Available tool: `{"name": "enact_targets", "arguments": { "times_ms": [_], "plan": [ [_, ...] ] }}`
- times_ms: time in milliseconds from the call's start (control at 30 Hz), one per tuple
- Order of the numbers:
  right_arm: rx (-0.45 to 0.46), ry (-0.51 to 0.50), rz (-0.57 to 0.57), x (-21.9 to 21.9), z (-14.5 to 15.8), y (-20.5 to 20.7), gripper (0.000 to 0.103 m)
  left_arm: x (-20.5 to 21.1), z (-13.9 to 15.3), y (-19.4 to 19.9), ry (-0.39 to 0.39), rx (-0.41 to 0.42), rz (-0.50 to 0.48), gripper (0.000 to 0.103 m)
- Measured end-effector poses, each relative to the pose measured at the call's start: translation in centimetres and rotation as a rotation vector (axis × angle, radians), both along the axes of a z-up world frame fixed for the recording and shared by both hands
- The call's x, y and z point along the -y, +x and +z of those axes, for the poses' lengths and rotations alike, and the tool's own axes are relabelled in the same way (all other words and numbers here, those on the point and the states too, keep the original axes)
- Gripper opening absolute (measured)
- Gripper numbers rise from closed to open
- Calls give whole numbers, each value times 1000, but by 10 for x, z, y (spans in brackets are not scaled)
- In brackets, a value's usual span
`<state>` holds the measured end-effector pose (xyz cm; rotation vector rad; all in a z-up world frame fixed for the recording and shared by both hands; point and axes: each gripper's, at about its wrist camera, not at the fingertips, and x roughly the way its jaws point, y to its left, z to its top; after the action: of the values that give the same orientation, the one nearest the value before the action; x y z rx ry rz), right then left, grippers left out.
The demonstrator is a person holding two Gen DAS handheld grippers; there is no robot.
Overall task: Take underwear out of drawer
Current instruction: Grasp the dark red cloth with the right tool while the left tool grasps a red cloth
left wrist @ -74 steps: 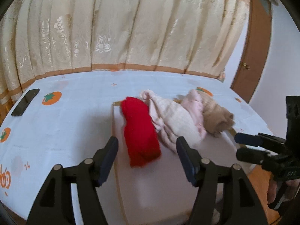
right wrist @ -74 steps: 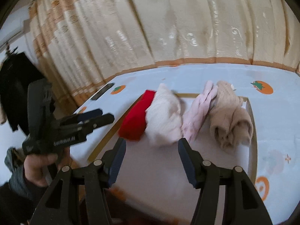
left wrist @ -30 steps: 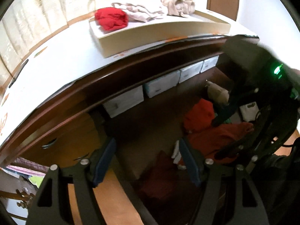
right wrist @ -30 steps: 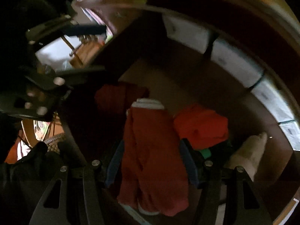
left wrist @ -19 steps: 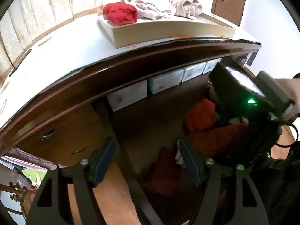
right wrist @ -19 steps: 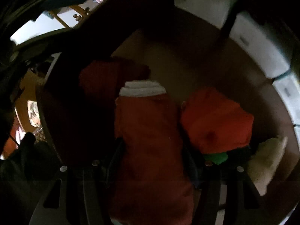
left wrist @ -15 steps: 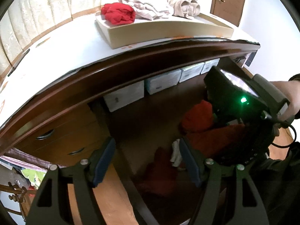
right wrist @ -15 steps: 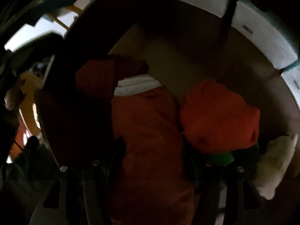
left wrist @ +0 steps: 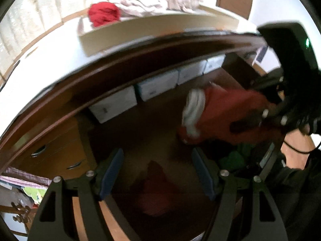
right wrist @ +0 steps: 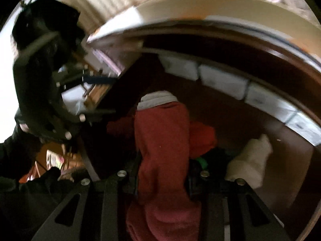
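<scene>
Down in the open drawer (left wrist: 152, 124), the right gripper (right wrist: 163, 172) has its jaws drawn in tight around a dark red pair of underwear with a pale waistband (right wrist: 162, 140); they have just been closing, and the cloth now bulges out above and below them. From the left wrist view the same garment (left wrist: 224, 116) hangs bunched at the right gripper's (left wrist: 248, 123) tip, above the drawer's floor. The left gripper (left wrist: 158, 172) sits with its blue-padded fingers (left wrist: 109, 172) well apart and nothing between them, pointing down over another dark red garment (left wrist: 158, 192) lying on the drawer bottom. Beside the held underwear lie a brighter orange-red piece (right wrist: 202, 138), a bit of green cloth (right wrist: 202, 161) and a cream bundle (right wrist: 250, 160). White boxes (left wrist: 158, 84) line the back of the drawer. Up on the worktop (left wrist: 46, 48), a shallow tray (left wrist: 140, 32) carries a bright red item (left wrist: 104, 14) and some pale folded clothes (left wrist: 140, 5), all rather blurred.
</scene>
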<state>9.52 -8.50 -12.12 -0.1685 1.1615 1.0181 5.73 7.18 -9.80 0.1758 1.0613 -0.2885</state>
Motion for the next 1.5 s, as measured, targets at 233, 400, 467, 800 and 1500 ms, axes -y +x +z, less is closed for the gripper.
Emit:
{"name": "enact_targets", "arguments": {
  "times_ms": [233, 400, 467, 800, 1500],
  "plan": [
    [86, 59, -120, 30, 22, 19, 35, 24, -15, 13, -14, -56, -18, 72],
    [161, 40, -173, 49, 32, 31, 35, 51, -16, 26, -22, -48, -56, 72],
    [150, 47, -192, 54, 31, 32, 35, 58, -19, 32, -21, -51, -66, 72],
    [118, 64, -222, 65, 17, 31, 35, 79, -45, 56, 13, -156, -101, 71],
    [134, 110, -254, 78, 16, 24, 35, 67, -35, 48, -49, -91, -45, 22]
  ]
}}
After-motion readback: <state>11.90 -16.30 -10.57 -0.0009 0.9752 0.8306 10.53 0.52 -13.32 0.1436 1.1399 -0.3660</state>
